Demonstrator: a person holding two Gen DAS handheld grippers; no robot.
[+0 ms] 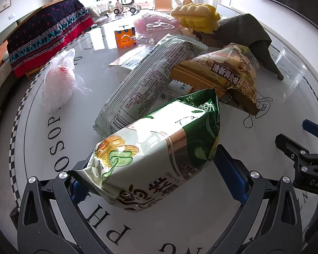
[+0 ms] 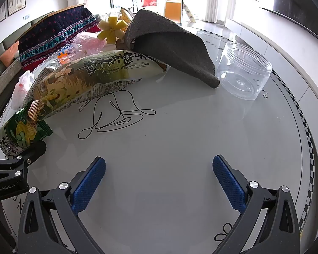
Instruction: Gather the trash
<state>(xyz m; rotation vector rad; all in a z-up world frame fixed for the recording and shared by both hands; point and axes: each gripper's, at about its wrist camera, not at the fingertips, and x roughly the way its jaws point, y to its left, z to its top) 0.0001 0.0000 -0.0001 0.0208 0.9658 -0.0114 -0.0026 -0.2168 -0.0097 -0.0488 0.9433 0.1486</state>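
Note:
A green and white chip bag [image 1: 154,148] lies on the round white table [image 2: 190,131], between the fingers of my left gripper [image 1: 152,163]. The jaws stand wide and the right pad [image 1: 231,175] shows clear of the bag, so the gripper is open. Behind the bag lie a long grey-white wrapper [image 1: 146,80] and a yellow-brown snack bag [image 1: 222,72], also seen as the long snack bag [image 2: 84,78]. A crumpled white plastic bag [image 1: 57,84] sits to the left, a pink plastic bag [image 1: 154,24] at the back. My right gripper [image 2: 159,160] hangs open over bare table.
A grey cloth [image 2: 169,42] drapes over the pile's far end, with a yellow sponge [image 1: 197,14] behind it. A clear plastic jar [image 2: 243,69] lies on its side at the right. Loose black string [image 2: 116,114] curls on the table. An orange puzzle cube [image 1: 125,38] stands farther back.

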